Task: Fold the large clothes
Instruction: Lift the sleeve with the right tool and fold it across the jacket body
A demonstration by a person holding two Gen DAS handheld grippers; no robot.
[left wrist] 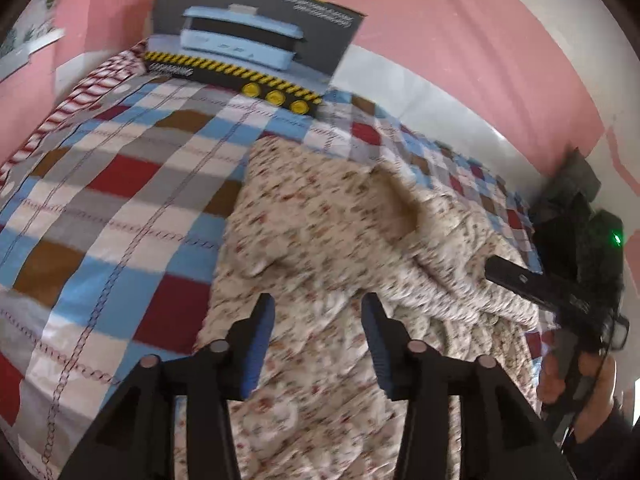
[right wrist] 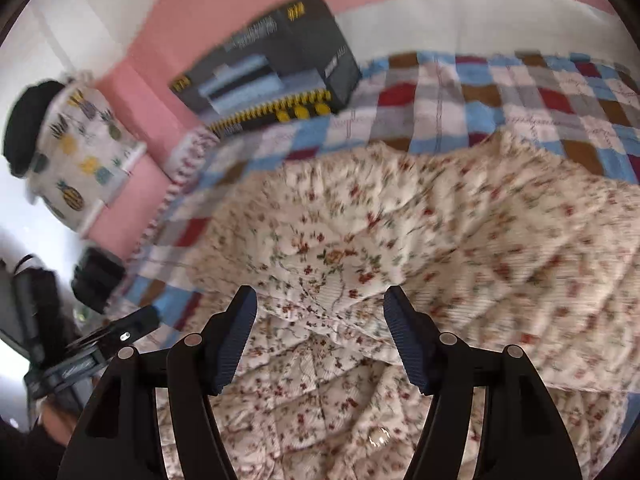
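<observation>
- The floral garment (right wrist: 400, 232) — cream, quilted-looking, sprinkled with small red and green flowers — lay rumpled on the checked bedspread (left wrist: 120, 200) of a bed, one layer turned over another, with a plain tan lining (left wrist: 396, 208) showing at a fold.
- In the left wrist view the garment ran from the middle down to 6 o'clock; in the right wrist view it filled the middle and the 3 to 6 o'clock part.
- The left gripper (left wrist: 318, 340) stood with its jaws apart just above the cloth, nothing pinched between the blue pads (left wrist: 262, 344).
- The right gripper (right wrist: 320, 340) was spread wide over a crumpled fold — the cloth lay between the pads (right wrist: 236, 344), which did not press on it.
- A hand (left wrist: 576, 384) holding the right gripper showed at 4 o'clock in the left wrist view.
- A dark printed box (left wrist: 256, 36) rested on the bed against the pink wall (left wrist: 440, 20) at 12 o'clock in the left wrist view; what is inside cannot be told.
- A pineapple-print cloth (right wrist: 80, 156) sat at 9 o'clock in the right wrist view.
</observation>
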